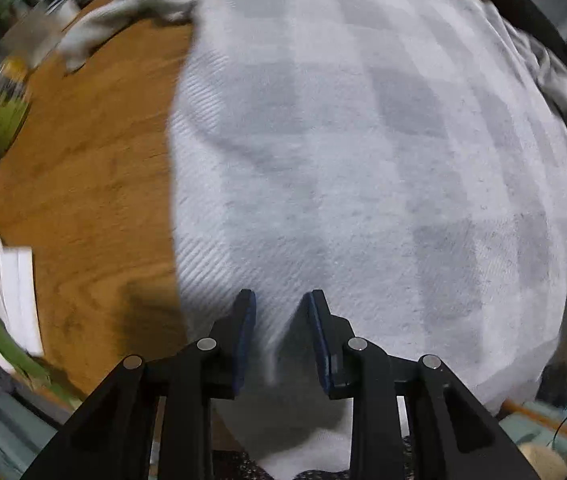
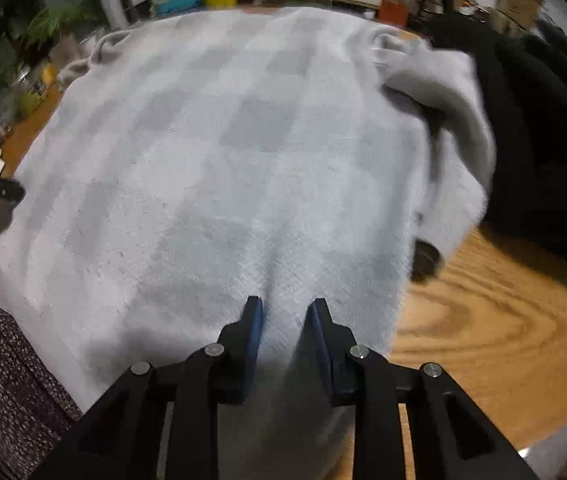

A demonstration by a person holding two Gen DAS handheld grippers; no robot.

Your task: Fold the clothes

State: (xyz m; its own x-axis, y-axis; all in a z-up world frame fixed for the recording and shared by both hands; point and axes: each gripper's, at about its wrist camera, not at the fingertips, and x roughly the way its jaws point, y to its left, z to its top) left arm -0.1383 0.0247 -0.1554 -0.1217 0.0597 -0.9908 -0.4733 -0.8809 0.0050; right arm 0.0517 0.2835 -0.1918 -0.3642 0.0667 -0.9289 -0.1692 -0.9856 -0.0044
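A pale grey checked sweater lies spread flat on the wooden counter, its long axis running away from both cameras. The left claw is clamped on a raised pleat at the near hem, and the right claw likewise. Bare counter lies left and right; a black garment crowds the sweater's right edge.

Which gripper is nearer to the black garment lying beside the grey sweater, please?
Right. The right gripper grips the sweater edge nearest the black garment; the left gripper holds the opposite side.
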